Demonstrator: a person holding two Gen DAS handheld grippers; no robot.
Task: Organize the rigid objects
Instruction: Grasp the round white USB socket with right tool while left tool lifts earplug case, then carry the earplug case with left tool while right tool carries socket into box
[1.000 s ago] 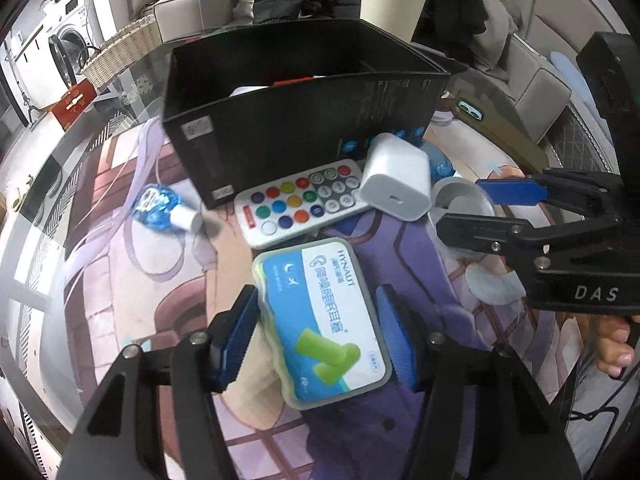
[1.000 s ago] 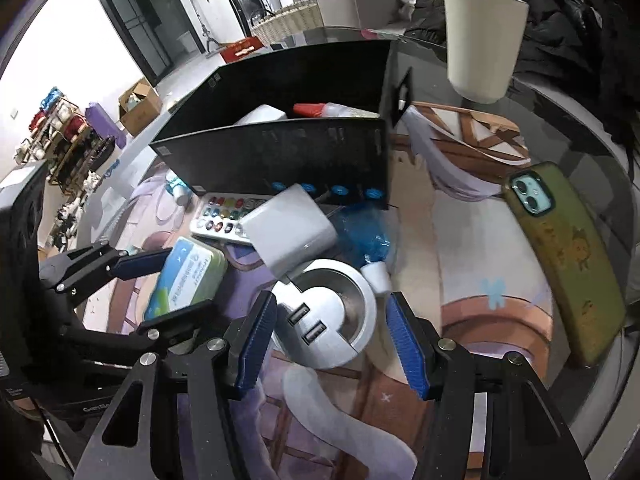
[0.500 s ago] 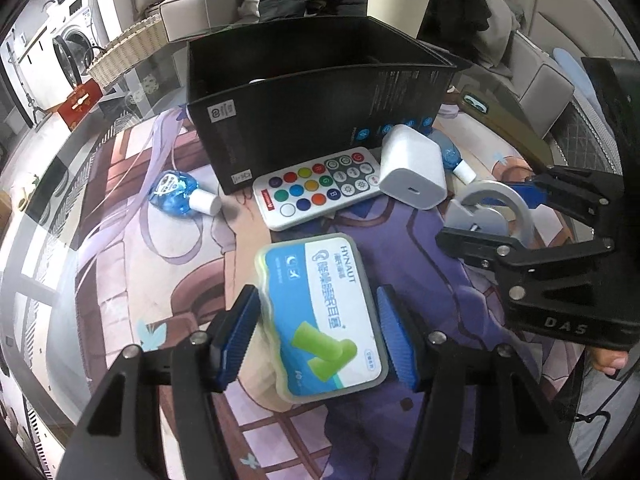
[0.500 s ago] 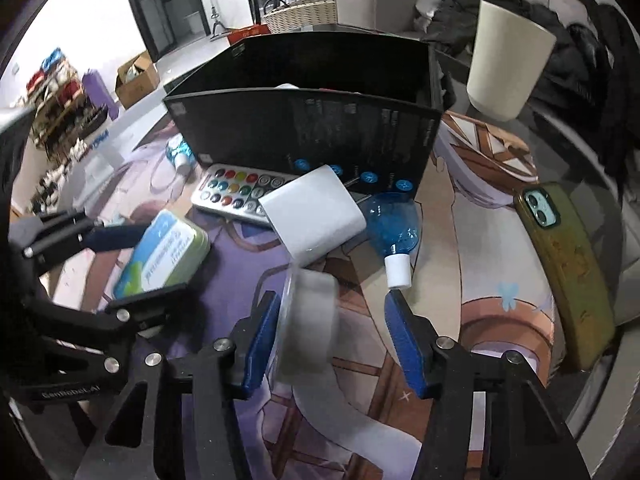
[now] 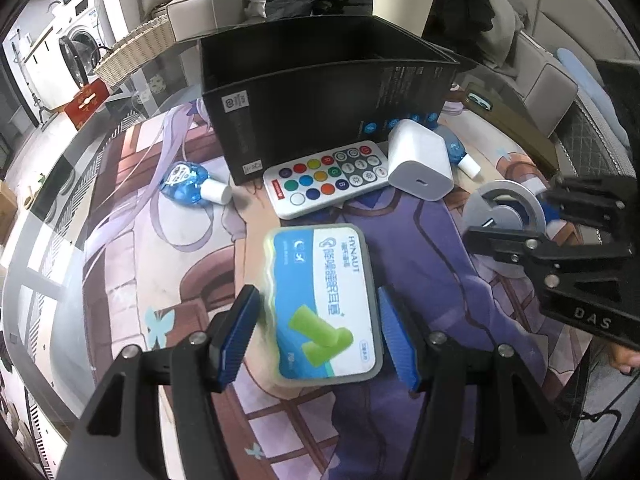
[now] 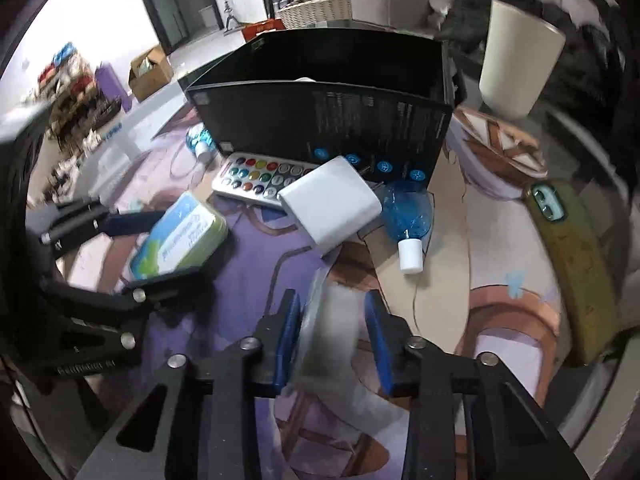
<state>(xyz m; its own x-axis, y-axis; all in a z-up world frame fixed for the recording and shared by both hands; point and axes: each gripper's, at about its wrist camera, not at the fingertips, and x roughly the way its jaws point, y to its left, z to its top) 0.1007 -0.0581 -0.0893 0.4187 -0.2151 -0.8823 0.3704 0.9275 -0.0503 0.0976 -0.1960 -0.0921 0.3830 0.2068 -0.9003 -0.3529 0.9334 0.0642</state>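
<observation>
Only the left wrist view shows the round metal charger (image 5: pixel 505 211) face-on, clamped edgewise in the right gripper (image 6: pixel 331 334); the right wrist view blurs it. The left gripper (image 5: pixel 316 330) is wide open, its fingers flanking the earplug tin (image 5: pixel 325 307); contact cannot be judged. The remote (image 5: pixel 325 179), white adapter (image 5: pixel 420 160) and blue bottle (image 6: pixel 408 216) lie before the black box (image 5: pixel 320 92), which hides its contents.

glossy white plastic charger block (image 5: pixel 420 162) | matt black cardboard box (image 5: pixel 320 96) | brushed silver metal disc (image 5: pixel 505 210) | glossy blue-and-green plastic earplug case (image 5: pixel 324 304) | clear blue plastic bottle (image 6: pixel 408 216) | ribbed blue pads (image 5: pixel 240 336), matt black hand-held gripper (image 5: pixel 318 340)
</observation>
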